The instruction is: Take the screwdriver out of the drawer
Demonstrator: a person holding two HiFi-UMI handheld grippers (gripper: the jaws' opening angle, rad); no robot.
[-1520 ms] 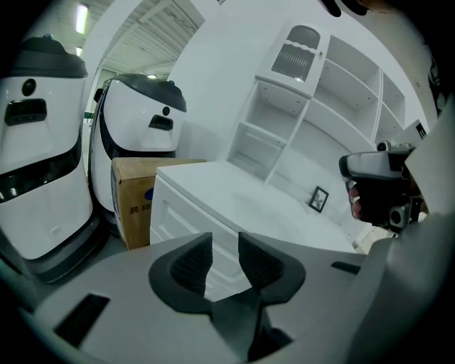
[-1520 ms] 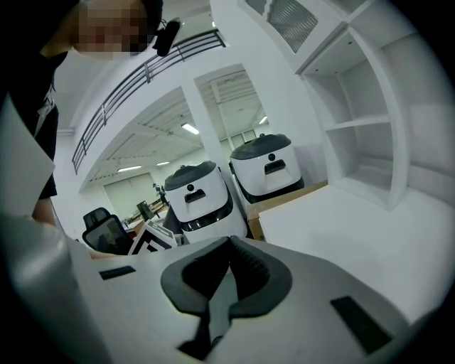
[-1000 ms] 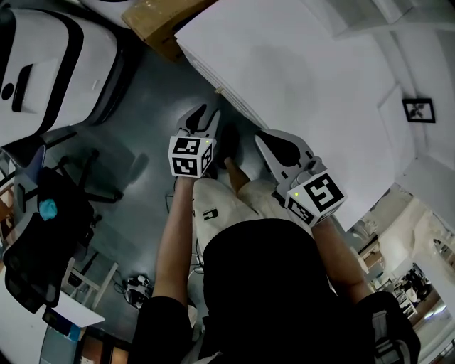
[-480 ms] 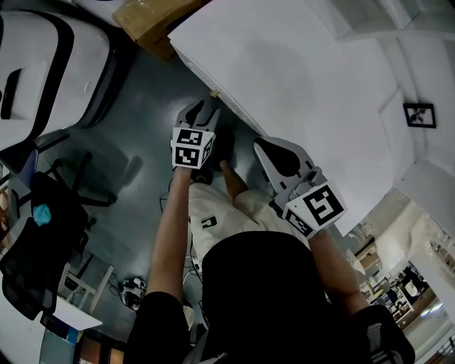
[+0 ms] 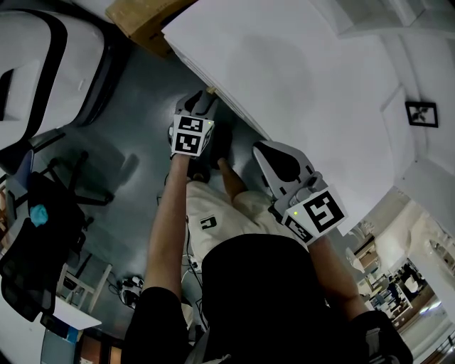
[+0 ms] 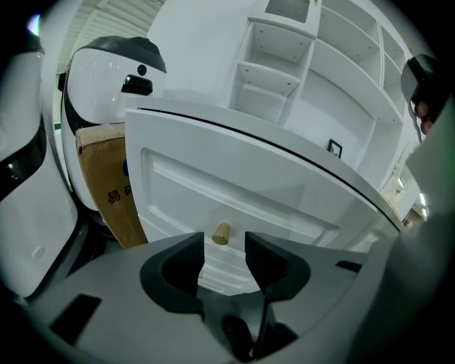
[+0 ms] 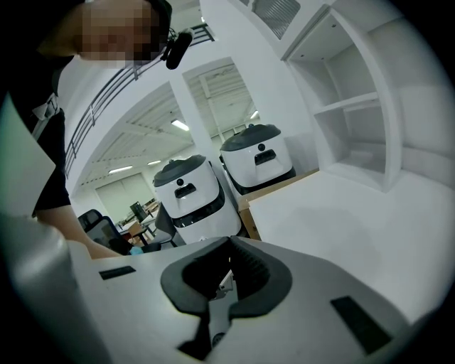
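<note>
A white drawer front (image 6: 249, 202) with a small brass knob (image 6: 222, 233) fills the left gripper view. My left gripper (image 6: 222, 247) points straight at that knob, its jaws opening, the knob just beyond the fingertips and untouched. In the head view the left gripper (image 5: 202, 106) sits at the edge of the white cabinet (image 5: 298, 85), by the knob (image 5: 211, 91). My right gripper (image 5: 274, 153) hovers over the cabinet's front edge; in the right gripper view it (image 7: 231, 252) is shut and holds nothing. No screwdriver is in view.
A cardboard box (image 5: 142, 18) leans beside the cabinet, next to white robot bodies (image 5: 43, 64). A black chair (image 5: 43, 213) stands on the grey floor at the left. White shelves (image 6: 284, 64) rise above the cabinet, and a small framed picture (image 5: 421, 112) stands on it.
My left gripper has moved forward and down to the cabinet's front, close to the brass knob. The right gripper has stayed where it was.
</note>
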